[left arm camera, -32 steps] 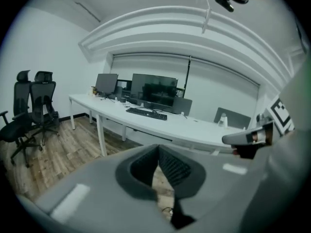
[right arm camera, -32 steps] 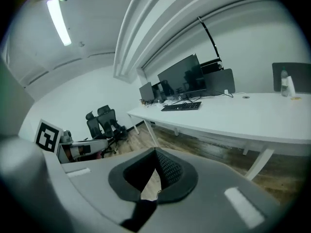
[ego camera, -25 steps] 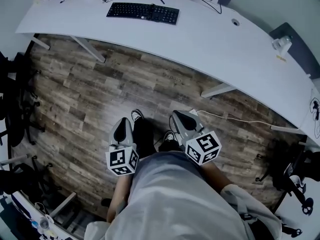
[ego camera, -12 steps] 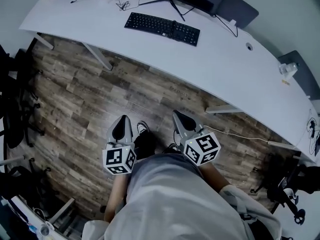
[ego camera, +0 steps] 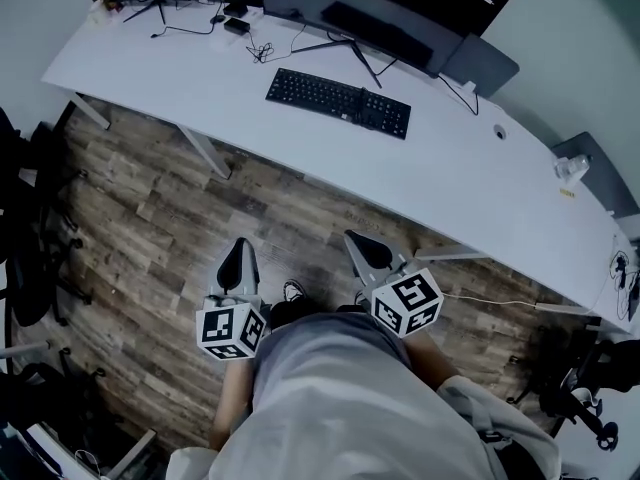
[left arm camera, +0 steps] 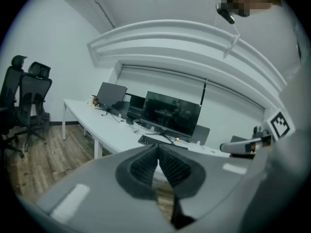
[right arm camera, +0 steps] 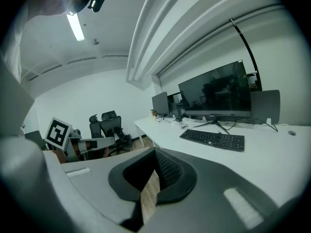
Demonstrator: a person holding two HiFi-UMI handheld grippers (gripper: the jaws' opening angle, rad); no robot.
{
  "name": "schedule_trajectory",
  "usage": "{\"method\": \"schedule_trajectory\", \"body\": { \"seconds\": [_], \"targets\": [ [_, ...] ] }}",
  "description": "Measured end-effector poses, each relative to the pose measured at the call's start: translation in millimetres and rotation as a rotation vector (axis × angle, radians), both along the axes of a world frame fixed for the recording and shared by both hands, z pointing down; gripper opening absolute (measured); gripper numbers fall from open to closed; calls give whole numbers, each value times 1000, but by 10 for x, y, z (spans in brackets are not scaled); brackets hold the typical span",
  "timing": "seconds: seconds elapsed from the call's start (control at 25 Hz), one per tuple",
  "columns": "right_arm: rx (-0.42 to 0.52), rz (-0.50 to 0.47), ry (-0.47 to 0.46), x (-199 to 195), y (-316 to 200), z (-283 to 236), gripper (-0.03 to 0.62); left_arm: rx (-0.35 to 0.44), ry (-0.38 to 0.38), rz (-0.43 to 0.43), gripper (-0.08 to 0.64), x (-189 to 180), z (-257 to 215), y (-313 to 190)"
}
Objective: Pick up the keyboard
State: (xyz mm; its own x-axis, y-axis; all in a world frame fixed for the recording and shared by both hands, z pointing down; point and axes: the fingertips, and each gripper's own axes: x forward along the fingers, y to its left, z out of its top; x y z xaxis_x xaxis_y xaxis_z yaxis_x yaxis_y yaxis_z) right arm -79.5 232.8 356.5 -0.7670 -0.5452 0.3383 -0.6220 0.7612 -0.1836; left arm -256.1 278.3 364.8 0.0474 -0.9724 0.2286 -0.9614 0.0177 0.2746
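A black keyboard (ego camera: pixel 338 101) lies flat on the long white desk (ego camera: pixel 450 168), in front of a dark monitor (ego camera: pixel 380 30). Both grippers hang over the wooden floor, well short of the desk. My left gripper (ego camera: pixel 238 250) is shut with nothing in it, and so is my right gripper (ego camera: pixel 356 241). In the left gripper view the keyboard (left arm camera: pixel 154 141) shows far beyond the closed left gripper (left arm camera: pixel 158 153). In the right gripper view the keyboard (right arm camera: pixel 212 139) sits ahead and to the right of the closed right gripper (right arm camera: pixel 155 155).
Black office chairs (ego camera: pixel 22 218) stand at the left, and another chair (ego camera: pixel 585 398) at the lower right. Cables (ego camera: pixel 262 46) trail behind the keyboard. A small white object (ego camera: pixel 570 168) sits at the desk's right end. Desk legs (ego camera: pixel 205 148) reach the floor.
The desk and keyboard have slid lower in the head view and the monitors have come into sight, as the person moves toward the desk. Both grippers stay shut.
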Motion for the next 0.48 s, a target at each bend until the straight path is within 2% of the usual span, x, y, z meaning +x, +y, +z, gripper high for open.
{"method": "schedule_trajectory", "body": {
  "seconds": [0.08, 0.2, 0.32, 0.48],
  "targets": [
    [25, -6, -19, -100, -54, -90, -2, 48, 10, 7, 0, -87, -123, -57],
    [31, 40, -56, -157, -189, -173, -2, 109, 19, 49, 0, -100, -280, -216],
    [-21, 107, -87, -116, -324, -114, -2, 94, 14, 101, 0, -32, -268, -402],
    [-114, 100, -186, -124, -477, -47, 0, 89, -2, 182, 0, 92, -262, -645]
  ]
}}
